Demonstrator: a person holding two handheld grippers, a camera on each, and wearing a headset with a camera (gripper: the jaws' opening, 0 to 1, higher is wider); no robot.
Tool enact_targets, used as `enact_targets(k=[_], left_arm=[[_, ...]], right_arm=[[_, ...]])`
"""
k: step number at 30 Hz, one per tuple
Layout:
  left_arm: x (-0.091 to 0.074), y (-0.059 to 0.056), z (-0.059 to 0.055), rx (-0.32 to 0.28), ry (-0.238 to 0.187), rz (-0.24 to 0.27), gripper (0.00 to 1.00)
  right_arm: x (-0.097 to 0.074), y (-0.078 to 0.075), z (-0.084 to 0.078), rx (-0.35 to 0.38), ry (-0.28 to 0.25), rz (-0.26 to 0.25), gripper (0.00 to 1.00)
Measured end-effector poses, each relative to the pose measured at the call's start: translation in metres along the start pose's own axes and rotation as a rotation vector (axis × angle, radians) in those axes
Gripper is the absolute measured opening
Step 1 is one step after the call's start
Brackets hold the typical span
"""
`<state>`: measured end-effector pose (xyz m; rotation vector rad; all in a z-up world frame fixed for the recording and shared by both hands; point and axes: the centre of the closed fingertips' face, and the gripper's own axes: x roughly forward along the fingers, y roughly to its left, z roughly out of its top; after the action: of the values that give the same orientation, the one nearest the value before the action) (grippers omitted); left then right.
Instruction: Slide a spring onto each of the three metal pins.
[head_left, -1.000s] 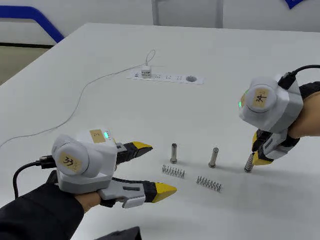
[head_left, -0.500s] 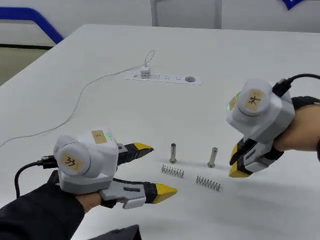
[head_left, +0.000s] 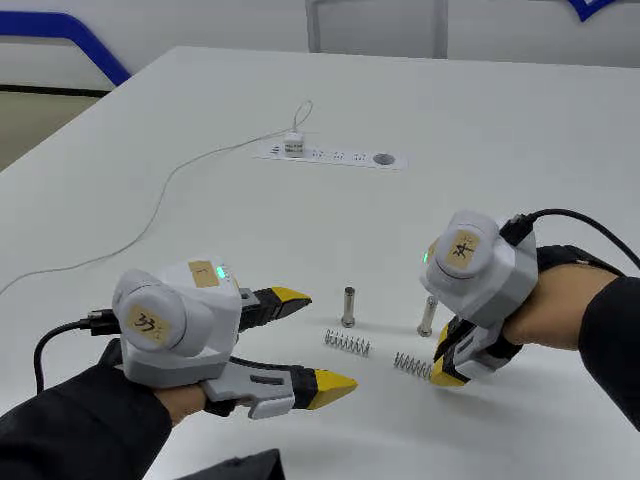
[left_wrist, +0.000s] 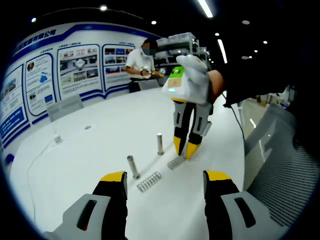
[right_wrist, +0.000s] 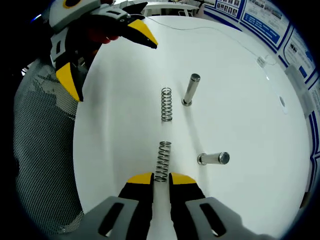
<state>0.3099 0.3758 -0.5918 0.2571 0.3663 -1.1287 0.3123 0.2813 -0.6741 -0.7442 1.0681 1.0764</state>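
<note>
Now, at the left, the left claw hovers spread wide and empty above the white surface. Near its tips the left spring lies loose in front of the upright left pin. Further right, the right claw has swung in from the far side and dropped onto the right spring, which lies flat just in front of the right pin. Its jaws are nearly together, pinching the spring's near end. It looks like a pickup for the next pin.

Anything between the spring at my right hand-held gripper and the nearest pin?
Nothing visible. The jaws of the right hand-held gripper close on the end of the spring; only bare table lies between it and the nearest pin. The other spring lies aside.
</note>
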Motion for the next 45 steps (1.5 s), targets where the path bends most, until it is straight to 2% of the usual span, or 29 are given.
enact_targets(k=[13,20,26,33,36,45], left_arm=[[0.001,-0.004,-0.001,0.004,0.005,-0.013,0.62],[0.005,-0.010,-0.002,0.015,0.018,-0.039,0.58],[0.011,-0.020,-0.003,0.043,0.037,-0.084,0.50],[0.015,-0.027,-0.001,0.070,0.047,-0.121,0.41],[0.017,-0.029,0.004,0.079,0.041,-0.127,0.37],[0.021,-0.035,0.010,0.097,0.021,-0.151,0.26]], right_arm=[[0.004,-0.002,-0.002,-0.009,0.011,-0.012,0.11],[-0.008,0.005,0.004,-0.047,0.004,-0.004,0.11],[-0.024,0.018,0.016,-0.100,-0.014,0.034,0.11],[-0.041,0.030,0.037,-0.165,-0.056,0.051,0.11],[-0.048,0.036,0.047,-0.203,-0.072,0.054,0.11],[-0.052,0.042,0.055,-0.273,-0.086,0.061,0.11]])
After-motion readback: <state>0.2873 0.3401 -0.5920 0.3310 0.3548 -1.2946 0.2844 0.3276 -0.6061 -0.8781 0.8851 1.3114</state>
